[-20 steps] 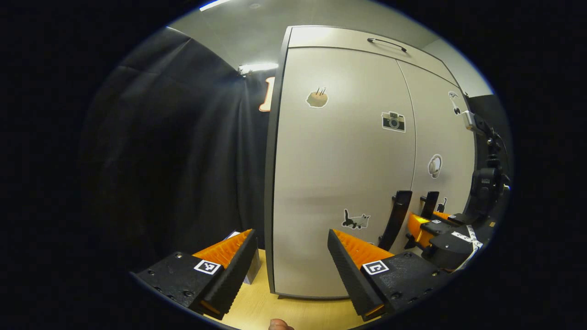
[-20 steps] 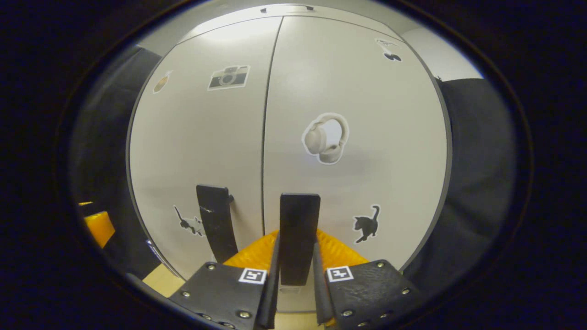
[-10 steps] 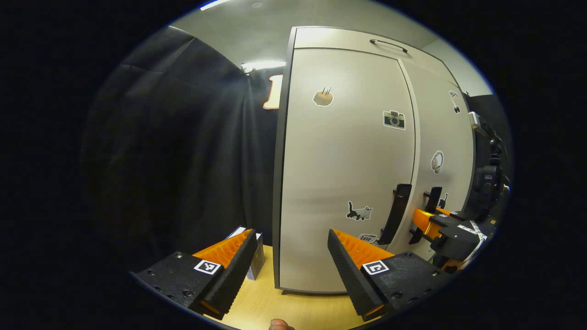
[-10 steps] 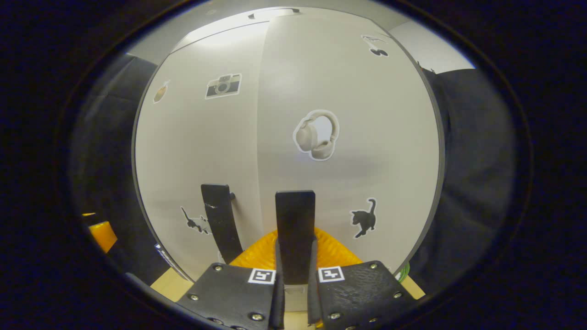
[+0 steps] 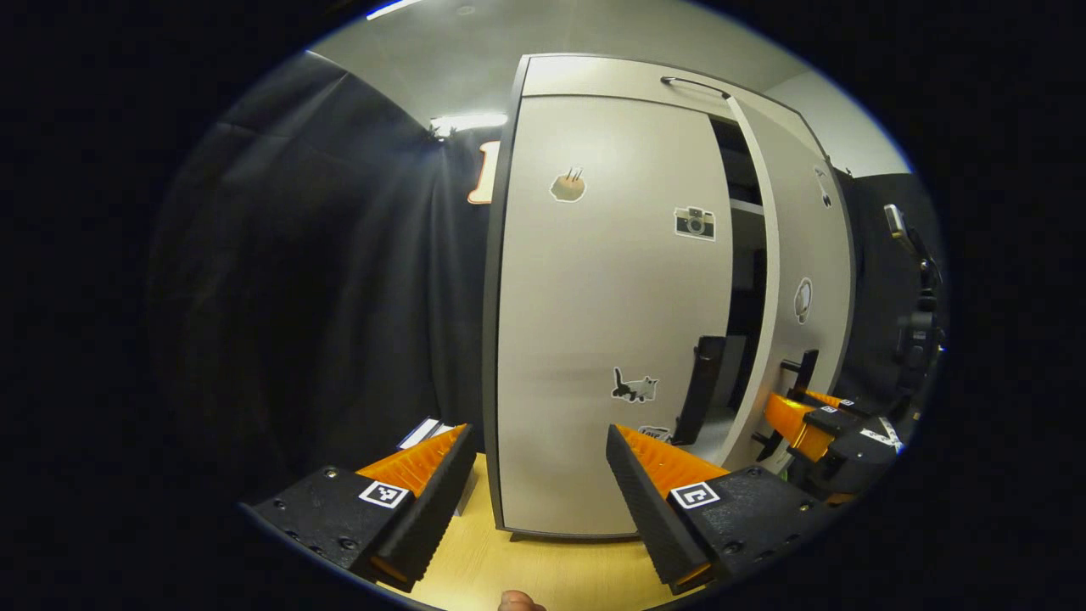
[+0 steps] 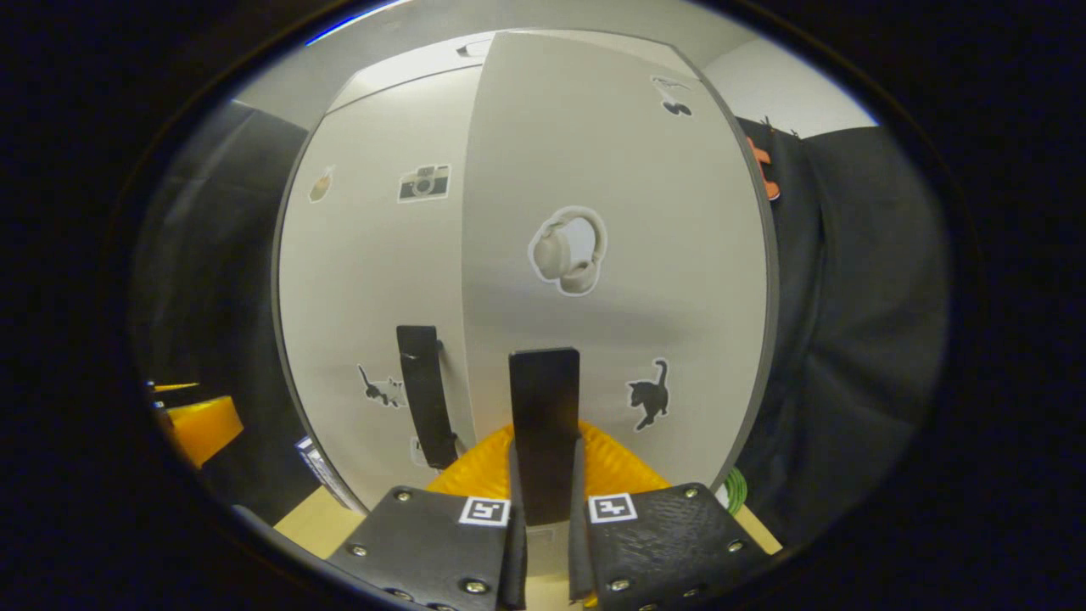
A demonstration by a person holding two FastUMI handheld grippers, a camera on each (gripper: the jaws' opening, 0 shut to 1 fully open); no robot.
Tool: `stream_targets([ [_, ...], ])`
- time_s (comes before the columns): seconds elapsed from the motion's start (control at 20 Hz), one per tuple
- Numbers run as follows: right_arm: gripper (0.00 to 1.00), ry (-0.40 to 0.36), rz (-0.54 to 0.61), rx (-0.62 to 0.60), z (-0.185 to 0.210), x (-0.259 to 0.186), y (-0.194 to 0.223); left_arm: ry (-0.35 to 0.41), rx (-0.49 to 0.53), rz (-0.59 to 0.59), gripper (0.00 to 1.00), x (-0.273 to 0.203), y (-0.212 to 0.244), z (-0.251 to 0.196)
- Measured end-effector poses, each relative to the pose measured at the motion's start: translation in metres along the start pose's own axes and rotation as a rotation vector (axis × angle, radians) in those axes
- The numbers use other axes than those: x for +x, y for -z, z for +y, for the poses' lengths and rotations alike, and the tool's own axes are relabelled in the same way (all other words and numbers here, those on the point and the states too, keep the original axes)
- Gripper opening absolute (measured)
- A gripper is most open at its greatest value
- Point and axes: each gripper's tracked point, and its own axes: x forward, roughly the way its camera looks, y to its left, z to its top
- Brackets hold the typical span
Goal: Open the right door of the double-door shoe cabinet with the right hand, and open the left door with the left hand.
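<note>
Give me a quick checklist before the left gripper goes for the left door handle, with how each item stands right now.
1. Right gripper clamped on the right door handle: ok.
2. Right door swung out from the cabinet: ok, partly open, dark gap showing.
3. Left door opened: not ok, closed.
4. Left gripper open wide enough for a handle: ok.
5. Left gripper lined up with the left door handle: not ok, handle sits off to its right.
6. Path to that handle free: cannot tell, right gripper works close by.

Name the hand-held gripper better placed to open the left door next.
Left. The left hand-held gripper is open and free, facing the left door near its handle. The right hand-held gripper is clamped on the right door's handle.
</note>
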Motion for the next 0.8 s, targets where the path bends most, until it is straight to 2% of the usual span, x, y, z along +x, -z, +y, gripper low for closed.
stream_targets([
  [0.25,0.19,0.004,-0.001,0.007,-0.009,-0.017,0.0,0.035,0.008,-0.006,0.96,0.002,-0.003,-0.015],
  [0.8,0.19,0.063,-0.017,0.033,-0.035,-0.054,0.002,0.095,0.014,0.003,0.96,0.0,0.0,-0.046],
])
